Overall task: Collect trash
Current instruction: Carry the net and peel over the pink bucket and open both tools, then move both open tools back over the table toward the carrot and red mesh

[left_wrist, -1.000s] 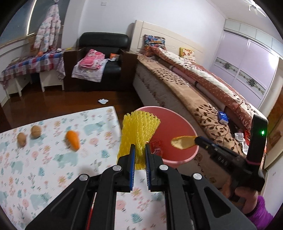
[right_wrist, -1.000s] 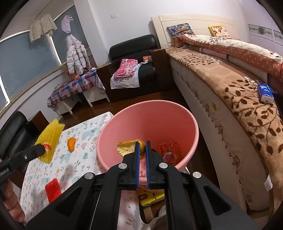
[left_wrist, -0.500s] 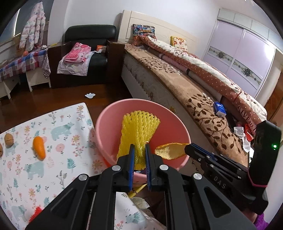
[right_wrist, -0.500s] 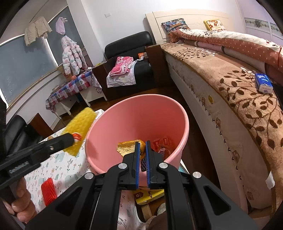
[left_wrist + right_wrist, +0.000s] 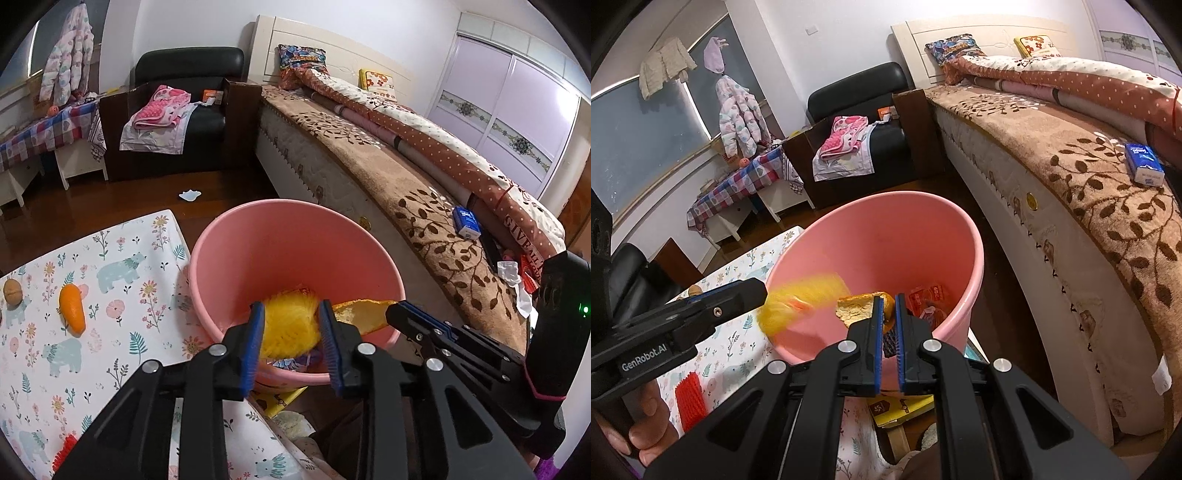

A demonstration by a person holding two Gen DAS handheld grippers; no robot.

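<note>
A pink bucket stands beside the table with wrappers at its bottom. My left gripper hovers over the bucket's near rim and its jaws are opening. A yellow foam net shows blurred between and just past the jaws, loose and dropping into the bucket. My right gripper is over the bucket's near edge, shut on a piece of orange peel that sticks out to the left of its fingers.
On the floral tablecloth lie an orange carrot, a walnut and a red foam net. A bed with a blue tissue pack runs along the right. A yellow booklet lies under the bucket.
My left gripper carried the yellow net from over the table to over the bucket, then its jaws parted and the net slipped down. The right gripper kept the peel and stayed put.
</note>
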